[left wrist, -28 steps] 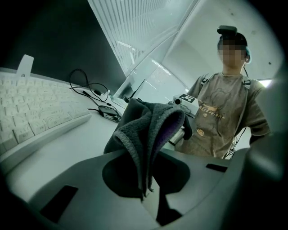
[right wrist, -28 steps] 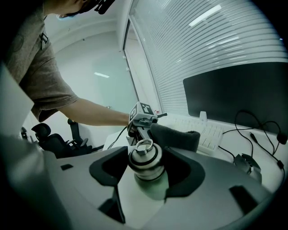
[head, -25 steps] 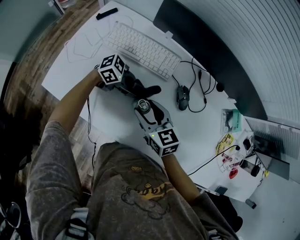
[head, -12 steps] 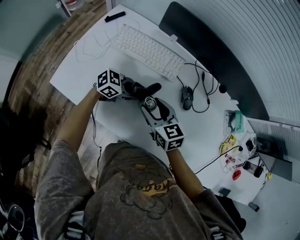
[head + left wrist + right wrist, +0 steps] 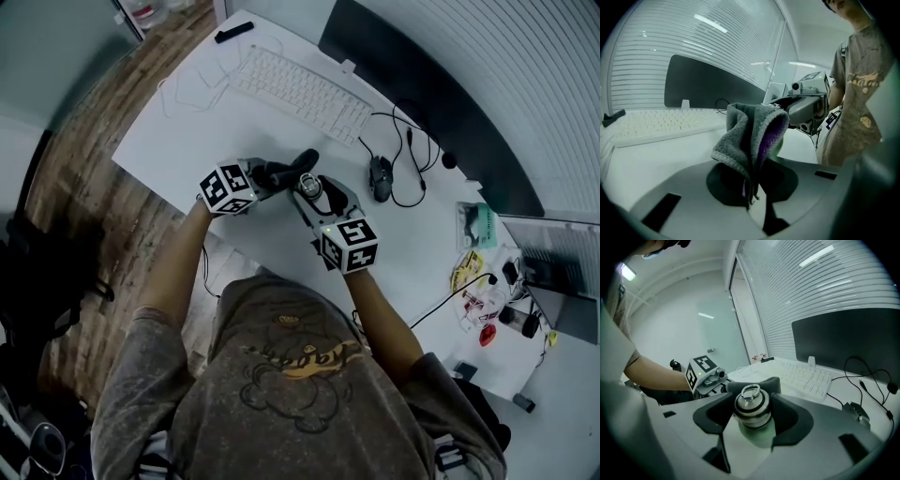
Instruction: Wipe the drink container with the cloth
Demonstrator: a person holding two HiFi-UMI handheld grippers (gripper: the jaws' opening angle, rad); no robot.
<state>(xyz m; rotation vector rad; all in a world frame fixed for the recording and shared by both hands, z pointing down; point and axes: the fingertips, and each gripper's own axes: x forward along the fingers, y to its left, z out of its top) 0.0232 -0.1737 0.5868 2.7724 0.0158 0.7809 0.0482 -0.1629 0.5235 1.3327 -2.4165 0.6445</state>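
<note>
The drink container is a pale green bottle with a steel cap and a ring on top. My right gripper is shut on its body, just below the cap. In the head view the bottle shows between both grippers, above the white desk. A grey cloth with a purple inner side hangs bunched from my left gripper, which is shut on it. The cloth lies against the bottle's far side, and its dark fold shows behind the cap. My left gripper points right, my right gripper points away from me.
A white keyboard lies at the back of the desk, before a dark monitor. A black mouse and its cables sit to the right. Small clutter fills the far right. The desk's front edge runs just left of my left hand.
My left gripper has drawn back toward the desk's front edge and now points sideways at the bottle, the cloth still against it. The right gripper keeps the bottle in nearly the same place.
</note>
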